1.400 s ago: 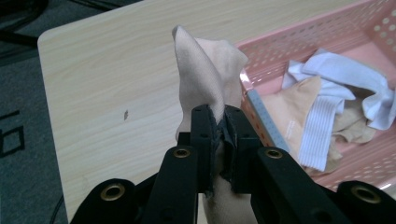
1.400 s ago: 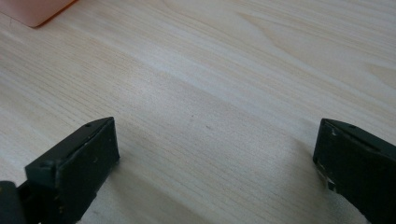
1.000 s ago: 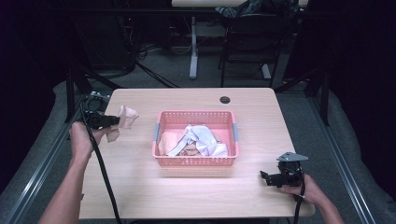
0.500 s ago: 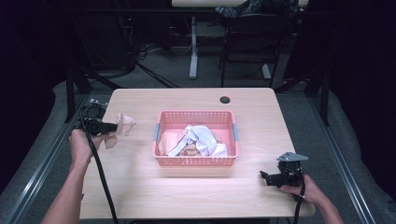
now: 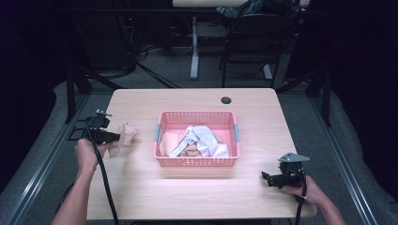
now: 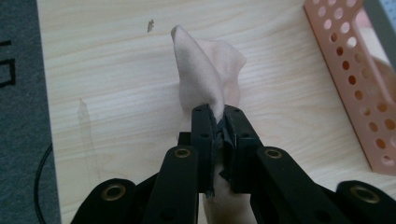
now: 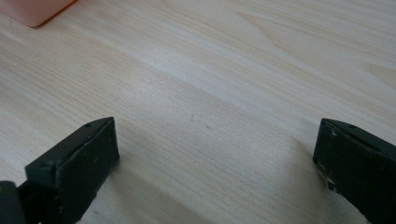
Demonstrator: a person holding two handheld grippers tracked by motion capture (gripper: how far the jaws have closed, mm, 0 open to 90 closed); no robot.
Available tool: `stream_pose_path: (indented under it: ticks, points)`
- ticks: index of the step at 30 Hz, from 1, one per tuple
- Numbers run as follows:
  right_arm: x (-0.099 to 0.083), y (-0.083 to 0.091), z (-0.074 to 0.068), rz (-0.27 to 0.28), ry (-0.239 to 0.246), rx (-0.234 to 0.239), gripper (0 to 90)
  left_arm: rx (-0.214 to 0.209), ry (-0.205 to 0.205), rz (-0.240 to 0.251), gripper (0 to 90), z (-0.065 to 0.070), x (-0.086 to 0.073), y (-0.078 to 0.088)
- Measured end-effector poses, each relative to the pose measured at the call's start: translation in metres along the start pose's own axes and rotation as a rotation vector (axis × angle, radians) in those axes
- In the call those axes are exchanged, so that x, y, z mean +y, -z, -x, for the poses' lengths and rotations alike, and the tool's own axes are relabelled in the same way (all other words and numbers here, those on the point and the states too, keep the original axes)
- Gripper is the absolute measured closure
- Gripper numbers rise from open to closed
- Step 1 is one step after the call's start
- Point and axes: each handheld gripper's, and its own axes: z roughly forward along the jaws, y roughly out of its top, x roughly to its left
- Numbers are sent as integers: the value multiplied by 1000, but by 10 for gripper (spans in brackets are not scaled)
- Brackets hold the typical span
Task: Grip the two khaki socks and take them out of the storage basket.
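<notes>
My left gripper [image 5: 112, 136] is shut on a pale pink cloth [image 5: 126, 134] just above the table's left edge; in the left gripper view the cloth [image 6: 208, 70] bunches up out of the closed jaws of that gripper [image 6: 218, 115]. A pink plastic basket [image 5: 162, 136] sits mid-table with white and pink cloths [image 5: 201, 139] inside. My right gripper [image 5: 265, 177] rests low near the front right corner, open, and the right gripper view shows bare wood between the fingertips of this gripper [image 7: 217, 149].
The wooden table [image 5: 141, 187] has a small black round cap [image 5: 226, 100] near its far edge. One basket wall [image 6: 359, 88] stands to the right in the left gripper view. A basket corner [image 7: 35, 11] shows at top left in the right gripper view. Dark floor and chairs surround the table.
My left gripper has carried the pink cloth toward the near left and lower over the table. The right gripper has stayed where it was.
</notes>
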Motion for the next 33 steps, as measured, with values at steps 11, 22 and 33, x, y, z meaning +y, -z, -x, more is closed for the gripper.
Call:
stream_pose_path:
  ticks: [11,22,33]
  points:
    - [0,0,0,0,0,0,0,-20,14,-34,826,-2,-13,-24]
    - [0,0,0,0,0,0,0,-28,36,-64,807,-6,-20,-38]
    - [0,0,0,0,0,0,0,-21,54,-39,400,-4,-19,-32]
